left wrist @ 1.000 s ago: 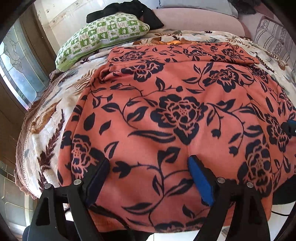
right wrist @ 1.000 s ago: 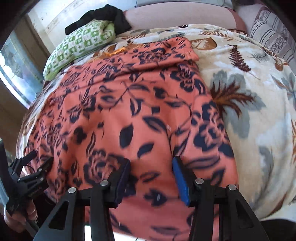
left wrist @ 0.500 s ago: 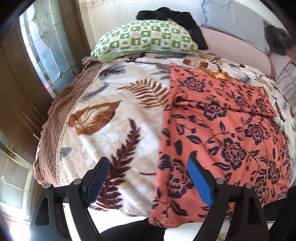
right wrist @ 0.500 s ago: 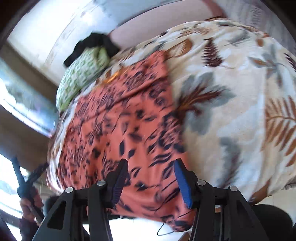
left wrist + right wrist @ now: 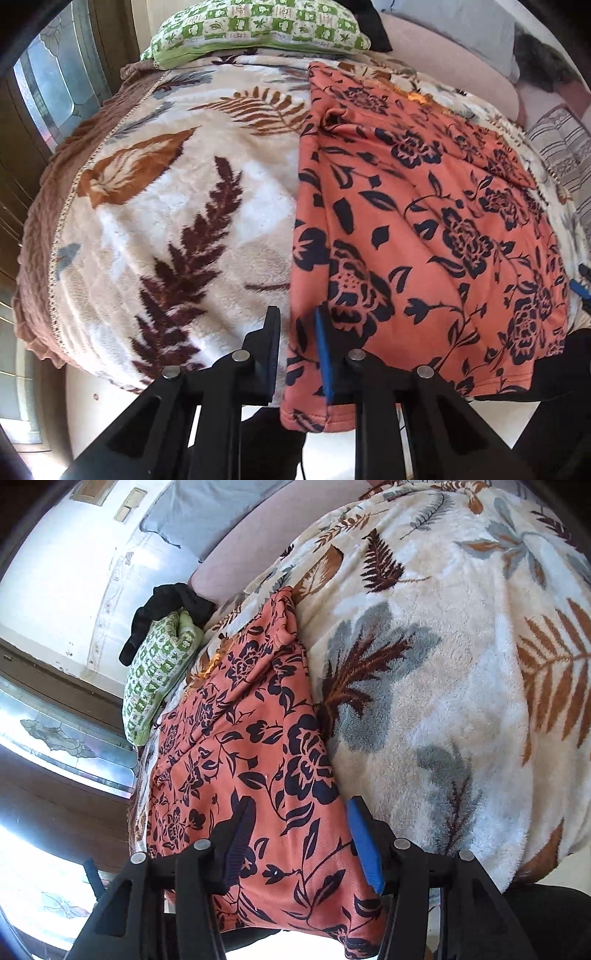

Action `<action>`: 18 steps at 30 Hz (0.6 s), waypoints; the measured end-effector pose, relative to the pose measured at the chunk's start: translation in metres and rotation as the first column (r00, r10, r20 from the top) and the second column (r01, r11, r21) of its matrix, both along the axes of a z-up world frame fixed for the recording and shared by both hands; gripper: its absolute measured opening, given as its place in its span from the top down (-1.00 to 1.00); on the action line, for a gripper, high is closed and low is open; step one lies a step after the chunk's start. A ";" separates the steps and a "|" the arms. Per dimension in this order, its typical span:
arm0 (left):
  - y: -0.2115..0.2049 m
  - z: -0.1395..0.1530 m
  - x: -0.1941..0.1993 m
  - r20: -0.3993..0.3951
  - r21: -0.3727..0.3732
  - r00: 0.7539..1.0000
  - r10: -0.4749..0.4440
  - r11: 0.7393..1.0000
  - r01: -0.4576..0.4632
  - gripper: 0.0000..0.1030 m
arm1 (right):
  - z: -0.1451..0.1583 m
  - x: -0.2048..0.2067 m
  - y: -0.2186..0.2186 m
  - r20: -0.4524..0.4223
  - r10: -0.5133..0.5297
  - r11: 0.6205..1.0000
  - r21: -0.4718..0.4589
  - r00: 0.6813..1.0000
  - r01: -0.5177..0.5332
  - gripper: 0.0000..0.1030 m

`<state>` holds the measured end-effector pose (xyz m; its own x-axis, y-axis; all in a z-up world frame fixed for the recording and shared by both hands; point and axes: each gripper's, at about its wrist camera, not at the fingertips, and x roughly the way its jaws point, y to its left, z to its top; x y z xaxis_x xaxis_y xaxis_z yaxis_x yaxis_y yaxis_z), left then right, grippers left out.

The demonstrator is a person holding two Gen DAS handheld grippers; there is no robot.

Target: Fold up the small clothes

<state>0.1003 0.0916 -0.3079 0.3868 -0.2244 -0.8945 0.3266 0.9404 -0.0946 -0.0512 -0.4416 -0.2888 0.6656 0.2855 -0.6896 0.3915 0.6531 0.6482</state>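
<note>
The left gripper (image 5: 297, 332) is closing its jaws over the left edge of the orange fleece garment with dark flowers (image 5: 424, 229); pad contact seems not yet made. The right gripper (image 5: 301, 823) stands apart over the garment's right edge on the cream leaf-patterned blanket (image 5: 461, 664).

The left gripper (image 5: 296, 350) is pointing steeply down, jaws closing; the right gripper (image 5: 301, 840) is tilting down, jaws half apart.
</note>
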 end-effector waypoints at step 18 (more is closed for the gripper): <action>-0.014 -0.011 0.004 -0.071 -0.120 0.995 -0.076 0.991 0.067 0.66 | -0.008 0.001 0.005 -0.021 -0.008 1.000 0.003 1.000 0.008 -0.08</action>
<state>0.1039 0.0773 -0.3186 0.2982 -0.3540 -0.8864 0.3804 0.8958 -0.2297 -0.0503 -0.4368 -0.2968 0.6534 0.2824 -0.7024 0.4098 0.6481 0.6419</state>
